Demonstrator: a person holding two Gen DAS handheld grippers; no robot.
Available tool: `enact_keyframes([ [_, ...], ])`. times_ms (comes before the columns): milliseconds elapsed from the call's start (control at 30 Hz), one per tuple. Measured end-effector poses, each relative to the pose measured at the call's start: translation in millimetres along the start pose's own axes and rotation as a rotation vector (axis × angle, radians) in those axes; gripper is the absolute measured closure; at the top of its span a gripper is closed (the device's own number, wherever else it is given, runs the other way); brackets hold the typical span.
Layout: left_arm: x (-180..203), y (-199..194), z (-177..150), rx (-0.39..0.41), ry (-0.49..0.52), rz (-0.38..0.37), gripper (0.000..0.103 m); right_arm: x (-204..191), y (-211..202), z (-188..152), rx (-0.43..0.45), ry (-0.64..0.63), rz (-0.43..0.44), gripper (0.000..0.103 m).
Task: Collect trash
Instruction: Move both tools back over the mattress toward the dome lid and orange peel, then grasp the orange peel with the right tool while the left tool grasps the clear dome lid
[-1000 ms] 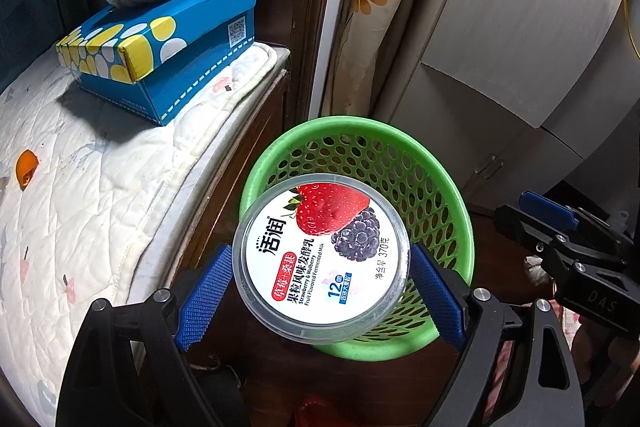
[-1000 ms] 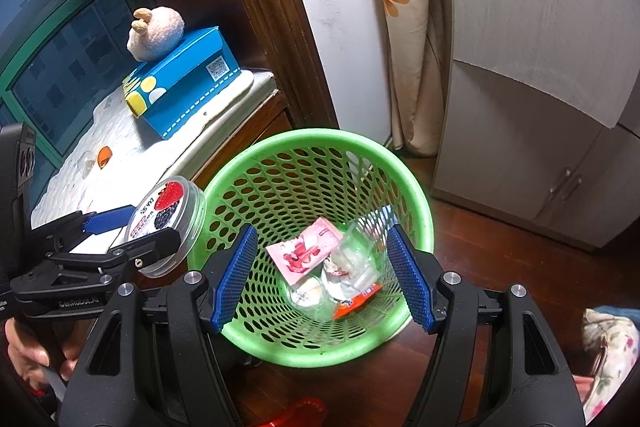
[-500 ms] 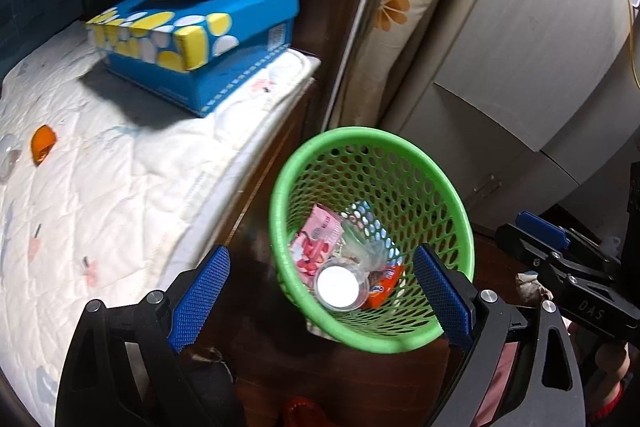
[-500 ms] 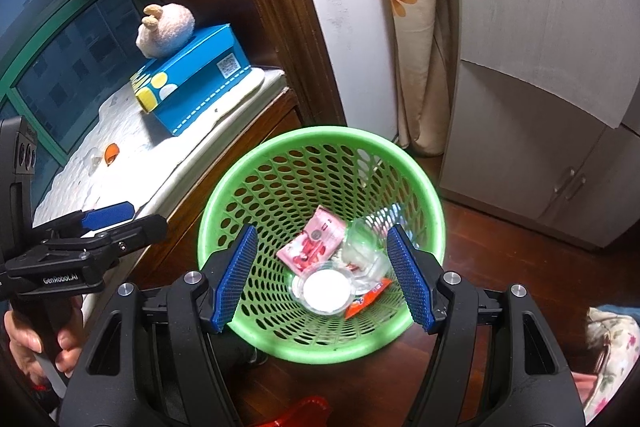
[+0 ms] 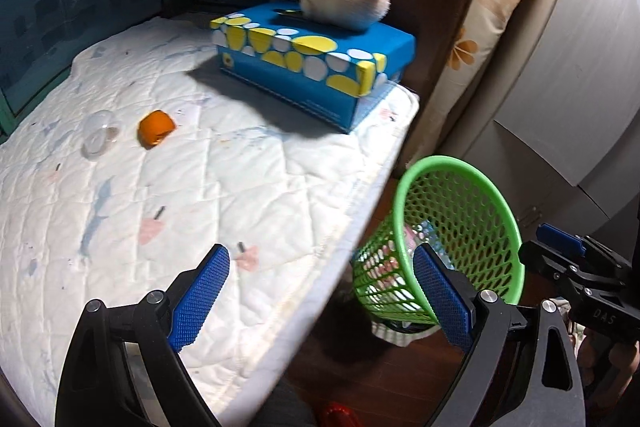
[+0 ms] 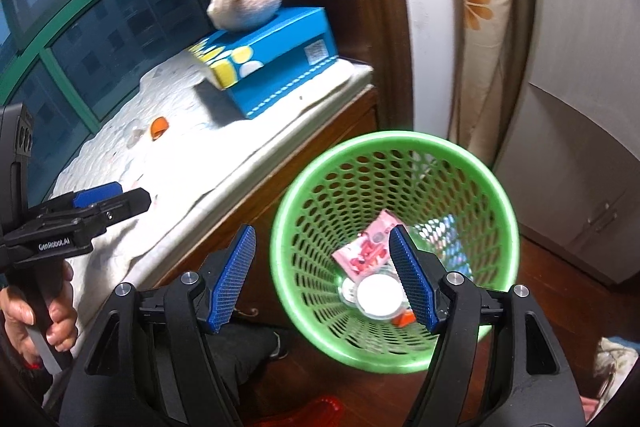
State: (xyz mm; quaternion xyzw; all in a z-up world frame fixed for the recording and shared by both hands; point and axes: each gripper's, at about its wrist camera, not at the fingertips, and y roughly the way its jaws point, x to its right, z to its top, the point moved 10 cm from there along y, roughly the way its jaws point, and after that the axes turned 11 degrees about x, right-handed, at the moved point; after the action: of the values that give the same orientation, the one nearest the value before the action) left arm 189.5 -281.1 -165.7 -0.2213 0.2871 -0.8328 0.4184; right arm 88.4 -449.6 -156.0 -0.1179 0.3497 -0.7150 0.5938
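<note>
**Both grippers empty beside the basket**

Left wrist view: left gripper point(image 5: 320, 301) spread wide, empty, over the quilted mattress point(image 5: 168, 211); orange scrap point(image 5: 156, 129) lies beyond, green basket point(image 5: 460, 239) alongside.

Right wrist view: right gripper point(image 6: 322, 277) released, empty, above the basket point(image 6: 394, 143); yogurt tub point(image 6: 376, 295) lies inside.

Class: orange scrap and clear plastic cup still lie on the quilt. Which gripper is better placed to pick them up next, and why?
Left. The left gripper is open over the quilt, facing the orange scrap and clear cup. The right gripper hangs by the green basket.
</note>
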Motion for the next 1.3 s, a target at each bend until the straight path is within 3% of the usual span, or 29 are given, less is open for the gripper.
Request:
enact_keyframes([
  [667,-206,-29,36,0.056,-0.184,0.258,0.013,-136,80,26,-0.053,-0.154,0.151,0.033],
  [1033,-270,-22,51,0.058,-0.229,0.306,0.013,-224,149,46,-0.084,-0.289,0.23,0.033],
  [1300,-296,-10,53,0.049,-0.272,0.284,0.013,-261,199,56,-0.102,-0.344,0.248,0.034],
])
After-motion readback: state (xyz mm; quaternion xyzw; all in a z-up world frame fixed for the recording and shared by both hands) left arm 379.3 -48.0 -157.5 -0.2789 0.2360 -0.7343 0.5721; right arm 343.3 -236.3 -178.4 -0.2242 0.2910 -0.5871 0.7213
